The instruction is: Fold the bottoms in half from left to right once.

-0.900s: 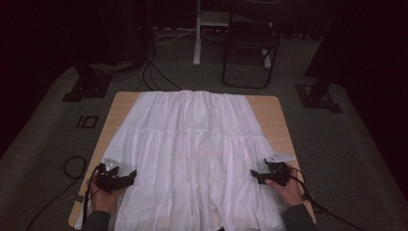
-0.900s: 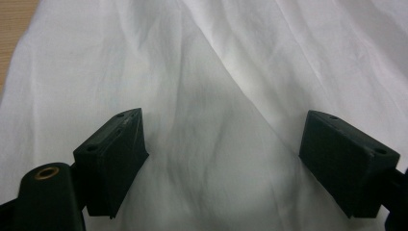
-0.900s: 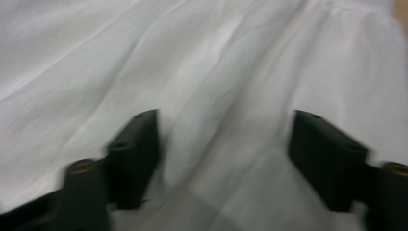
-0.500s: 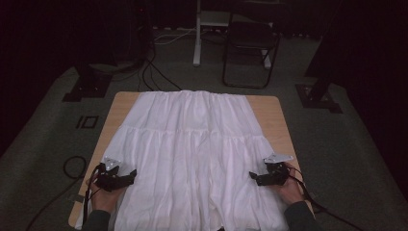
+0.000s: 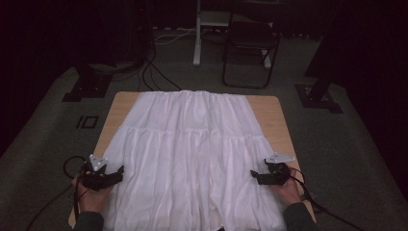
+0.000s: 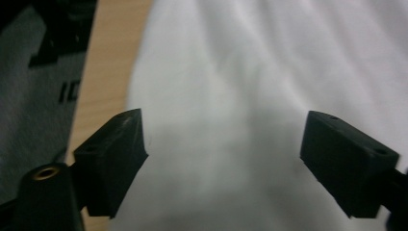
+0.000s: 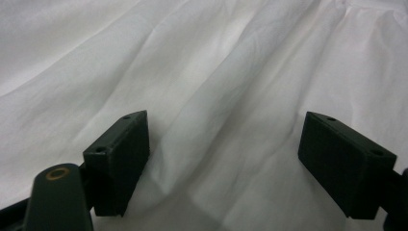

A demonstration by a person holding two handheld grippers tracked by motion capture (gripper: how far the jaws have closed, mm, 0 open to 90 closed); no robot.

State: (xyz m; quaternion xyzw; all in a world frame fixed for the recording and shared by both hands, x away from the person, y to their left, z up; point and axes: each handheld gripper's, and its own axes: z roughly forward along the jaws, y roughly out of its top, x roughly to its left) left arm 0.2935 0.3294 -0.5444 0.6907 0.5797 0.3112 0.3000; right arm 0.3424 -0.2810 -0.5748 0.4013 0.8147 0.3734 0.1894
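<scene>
I held both tongs apart over the white skirt [image 5: 192,159] on the worktop [image 5: 120,108]: left tongs [image 5: 115,174] at its left edge, right tongs [image 5: 255,177] at its right edge, gripping nothing.

Left hand-held gripper [image 5: 114,174] and right hand-held gripper [image 5: 256,176] point inward, jaws wide apart, gripping nothing.

Your two hand-held black plastic grippers, the left [image 5: 114,174] and the right [image 5: 255,177], each carry a pale grey three-cornered plate on top and trail a thin black cable. Their jaws are blocky black wedges with small screw holes in the upper faces, and a brass-coloured threaded insert sits in the arm beside one jaw. You wear dark grey long sleeves [image 5: 89,222].
</scene>
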